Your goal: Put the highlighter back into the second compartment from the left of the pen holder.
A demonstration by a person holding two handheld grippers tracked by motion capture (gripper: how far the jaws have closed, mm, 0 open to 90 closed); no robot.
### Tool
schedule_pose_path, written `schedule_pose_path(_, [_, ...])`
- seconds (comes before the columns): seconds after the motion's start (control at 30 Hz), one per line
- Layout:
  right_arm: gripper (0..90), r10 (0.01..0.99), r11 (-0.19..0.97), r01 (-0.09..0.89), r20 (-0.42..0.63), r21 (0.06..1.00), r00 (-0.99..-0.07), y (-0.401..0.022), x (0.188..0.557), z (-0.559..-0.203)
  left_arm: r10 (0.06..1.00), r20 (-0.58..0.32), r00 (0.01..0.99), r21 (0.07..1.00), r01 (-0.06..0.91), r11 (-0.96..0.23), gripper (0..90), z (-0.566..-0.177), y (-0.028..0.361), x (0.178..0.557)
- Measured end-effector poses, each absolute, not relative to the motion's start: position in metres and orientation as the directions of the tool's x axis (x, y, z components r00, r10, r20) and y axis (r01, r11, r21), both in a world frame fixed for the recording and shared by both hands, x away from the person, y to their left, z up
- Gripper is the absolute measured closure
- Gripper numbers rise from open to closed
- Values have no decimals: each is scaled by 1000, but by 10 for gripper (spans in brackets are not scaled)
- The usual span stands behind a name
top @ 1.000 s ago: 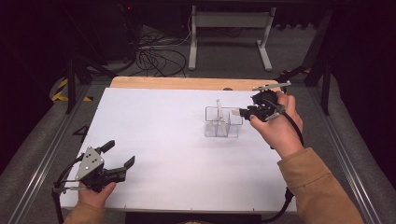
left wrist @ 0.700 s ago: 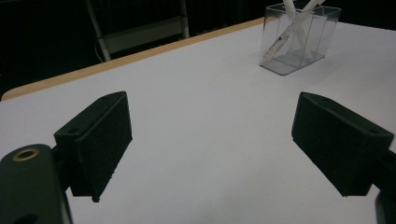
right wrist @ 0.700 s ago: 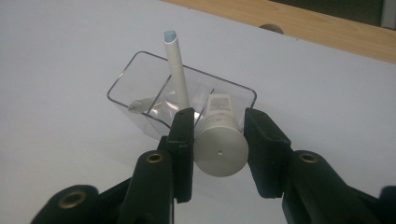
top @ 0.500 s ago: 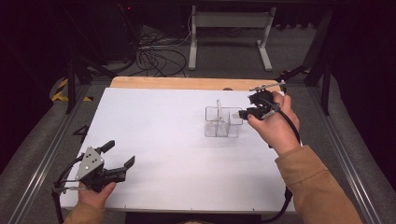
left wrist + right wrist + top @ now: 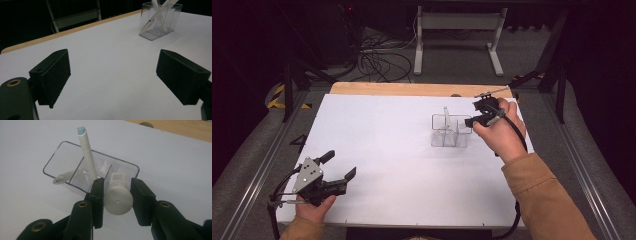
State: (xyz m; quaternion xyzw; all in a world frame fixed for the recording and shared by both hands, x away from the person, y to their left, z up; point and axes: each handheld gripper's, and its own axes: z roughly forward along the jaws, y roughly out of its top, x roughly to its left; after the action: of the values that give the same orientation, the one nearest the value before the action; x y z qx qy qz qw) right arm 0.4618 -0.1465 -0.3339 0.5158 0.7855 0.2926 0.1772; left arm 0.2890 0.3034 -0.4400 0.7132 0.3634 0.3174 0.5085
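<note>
A clear plastic organizer [image 5: 451, 132] with several compartments stands on the white table [image 5: 387, 140] right of centre. My right gripper [image 5: 472, 120] hovers at its right end, shut on a white tube [image 5: 117, 200] whose round cap faces the camera. The tube's far end points down into the nearest compartment. A white stick with a pale blue tip [image 5: 87, 152] leans upright in the middle compartment, and a small clear-capped item [image 5: 62, 178] lies in the far one. My left gripper [image 5: 339, 165] rests at the table's front left corner, open and holding nothing [image 5: 112, 75], far from the organizer [image 5: 160, 22].
A bare wooden strip [image 5: 412, 89] runs along the table's far edge. Behind it, cables [image 5: 377, 62] lie on the floor beside a white desk frame [image 5: 457, 30]. Metal rails [image 5: 257, 165] flank the table on both sides.
My right gripper has moved left and down with the tube, closer over the organizer's right end. The left gripper has stayed put.
</note>
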Motion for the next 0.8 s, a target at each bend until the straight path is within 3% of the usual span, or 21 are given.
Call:
schedule_pose_path(0.3, [644,906,312,687,14,657,-424,-145,467,-340,842,83,534,957,194,-217,131,-440,304,289])
schedule_pose_path(0.37, [588,897,328,663,-1,674,-442,-145,467,-341,842,83,533,957,194,-217,131,-440,304,289])
schedule_pose_path(0.8, [447,877,339,562,-36,754,-480,-153,458,-332,842,82,533,956,197,-218,131,-440,303,290])
